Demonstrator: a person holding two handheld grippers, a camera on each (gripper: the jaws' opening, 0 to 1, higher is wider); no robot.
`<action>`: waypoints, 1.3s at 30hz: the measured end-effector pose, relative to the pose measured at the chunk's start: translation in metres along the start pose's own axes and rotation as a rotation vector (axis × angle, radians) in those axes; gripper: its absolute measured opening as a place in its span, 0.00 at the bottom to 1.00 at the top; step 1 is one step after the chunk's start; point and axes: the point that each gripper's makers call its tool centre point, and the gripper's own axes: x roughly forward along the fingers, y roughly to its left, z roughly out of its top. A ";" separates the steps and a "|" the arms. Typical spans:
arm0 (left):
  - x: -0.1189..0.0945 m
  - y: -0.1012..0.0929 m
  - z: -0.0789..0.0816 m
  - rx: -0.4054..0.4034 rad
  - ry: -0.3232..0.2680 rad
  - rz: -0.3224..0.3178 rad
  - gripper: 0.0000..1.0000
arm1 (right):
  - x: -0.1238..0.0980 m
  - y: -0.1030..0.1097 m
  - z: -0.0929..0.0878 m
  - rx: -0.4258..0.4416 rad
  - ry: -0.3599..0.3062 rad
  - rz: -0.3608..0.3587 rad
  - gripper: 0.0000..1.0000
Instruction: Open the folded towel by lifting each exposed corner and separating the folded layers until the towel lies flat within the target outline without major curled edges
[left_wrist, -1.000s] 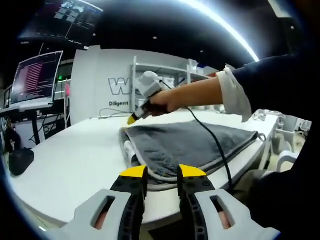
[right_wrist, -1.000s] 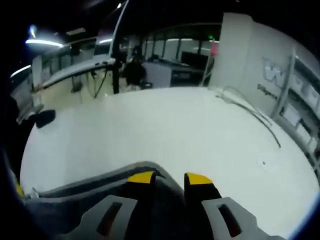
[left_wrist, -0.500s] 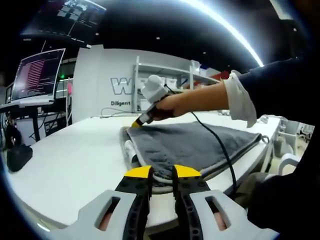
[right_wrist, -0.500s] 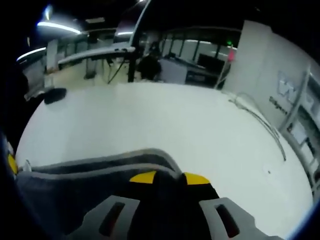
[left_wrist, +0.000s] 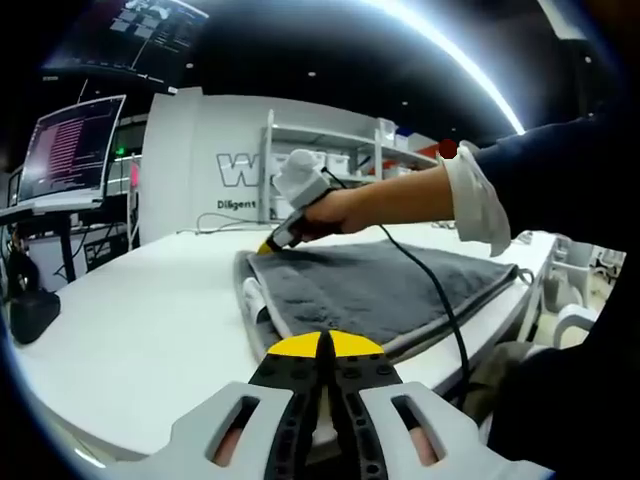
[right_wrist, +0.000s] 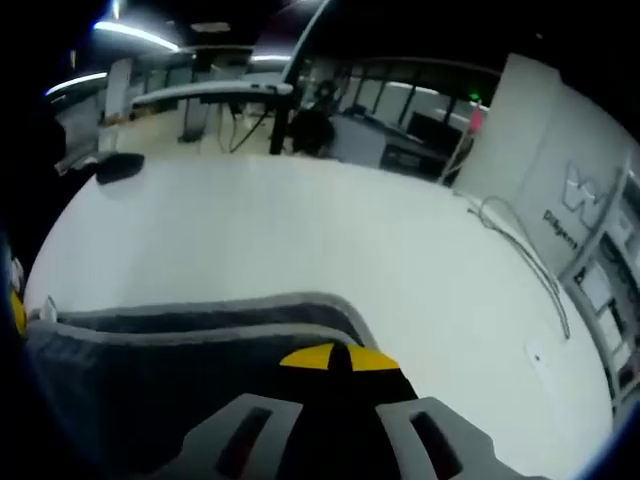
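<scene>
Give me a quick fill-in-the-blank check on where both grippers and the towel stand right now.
1. The towel is coloured ____.
2. The left gripper has its jaws ____ on the towel's near edge.
3. The right gripper grips the towel at a ____.
4. The towel lies on a ____ table.

Missing words: grey; shut; corner; white
</scene>
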 end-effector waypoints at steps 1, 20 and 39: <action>0.000 0.000 0.000 -0.002 0.000 -0.001 0.01 | 0.000 -0.006 0.002 -0.015 -0.001 -0.027 0.00; 0.000 0.004 0.003 0.010 -0.031 0.023 0.16 | -0.040 -0.016 0.037 0.024 -0.209 -0.084 0.00; 0.001 0.004 0.003 0.025 -0.036 0.039 0.21 | -0.093 -0.030 0.067 0.260 -0.459 -0.049 0.00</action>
